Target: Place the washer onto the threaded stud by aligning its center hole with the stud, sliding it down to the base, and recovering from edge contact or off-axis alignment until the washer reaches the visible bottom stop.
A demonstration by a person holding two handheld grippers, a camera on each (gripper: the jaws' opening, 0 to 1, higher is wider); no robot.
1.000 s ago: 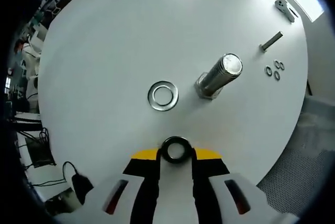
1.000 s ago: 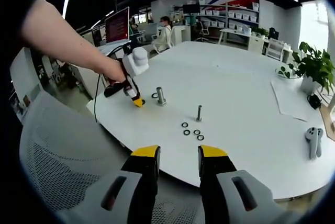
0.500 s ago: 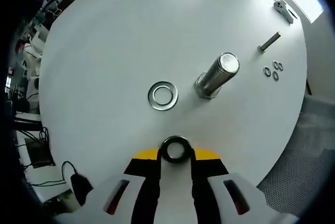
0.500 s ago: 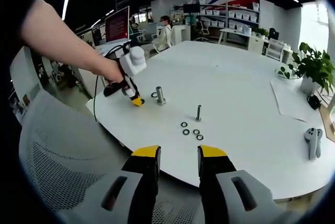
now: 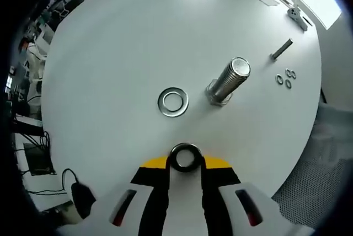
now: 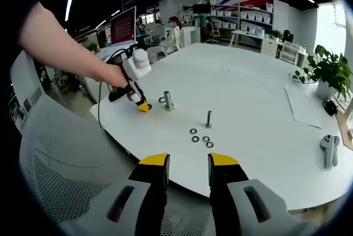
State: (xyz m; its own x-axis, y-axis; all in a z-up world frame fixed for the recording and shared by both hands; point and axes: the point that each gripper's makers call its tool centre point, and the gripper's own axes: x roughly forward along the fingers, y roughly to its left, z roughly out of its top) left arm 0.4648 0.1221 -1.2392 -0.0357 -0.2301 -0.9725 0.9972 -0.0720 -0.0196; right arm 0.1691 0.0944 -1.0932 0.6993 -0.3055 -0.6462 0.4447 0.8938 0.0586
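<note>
In the left gripper view we have our left gripper [image 5: 185, 161] closed on a dark washer [image 5: 185, 157], pinched flat between the yellow-tipped jaws and hanging over the near part of the white table [image 5: 110, 54]. Just beyond it a second, silver washer [image 5: 173, 101] lies flat on the table, and beside that stands the thick threaded stud [image 5: 229, 80], upright on its base and well clear of what we hold. We judge the step in hand to be the carry: the washer is gripped but not yet over the stud, so the next move calls for bringing its hole above the stud's flat top and keeping it level before lowering. Farther off lie a small bolt [image 5: 281, 49] and three little rings [image 5: 285, 78]. In the right gripper view our right gripper [image 6: 188, 161] hovers off the table's edge, above a mesh chair [image 6: 60, 159], jaws narrowly parted and holding nothing; across the table a bare forearm reaches down to the left gripper [image 6: 142, 105], angled toward the stud [image 6: 168, 101].
</note>
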